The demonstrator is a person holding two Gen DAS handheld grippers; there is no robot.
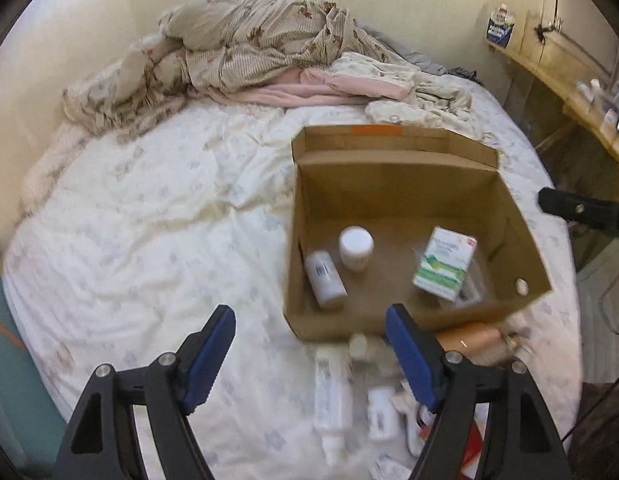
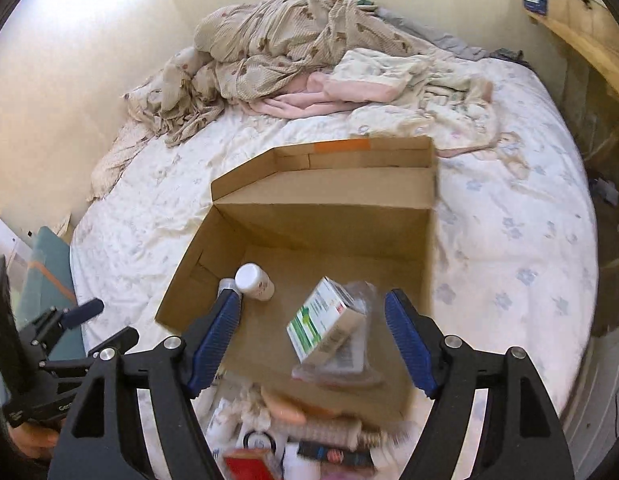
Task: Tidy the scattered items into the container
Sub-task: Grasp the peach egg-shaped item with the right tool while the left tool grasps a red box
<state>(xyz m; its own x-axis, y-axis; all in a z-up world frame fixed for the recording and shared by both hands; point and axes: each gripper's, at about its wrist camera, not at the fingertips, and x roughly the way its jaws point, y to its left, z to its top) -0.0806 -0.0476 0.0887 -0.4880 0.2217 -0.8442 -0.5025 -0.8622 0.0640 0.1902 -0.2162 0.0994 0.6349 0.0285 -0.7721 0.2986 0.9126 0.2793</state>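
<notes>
Partly done: open brown cardboard box (image 1: 409, 184) on the flower-print bed (image 1: 149, 220) at twelve o'clock, already holding two white plastic bottles (image 1: 324, 278) and a green-and-white carton (image 1: 445, 264). Still scattered at six o'clock: more bottles (image 1: 331, 392). Left hand-held gripper (image 1: 311, 354) and right hand-held gripper (image 2: 313, 338) both spread, empty.

Pretty clearly a home bedroom: there's a bed (image 1: 149, 216) with a floral sheet, a crumpled duvet (image 1: 245, 48) and pink clothes (image 1: 321, 88) piled against a plain wall (image 1: 89, 20), plus a wooden shelf (image 1: 565, 68) of toiletries off to the side.
</notes>
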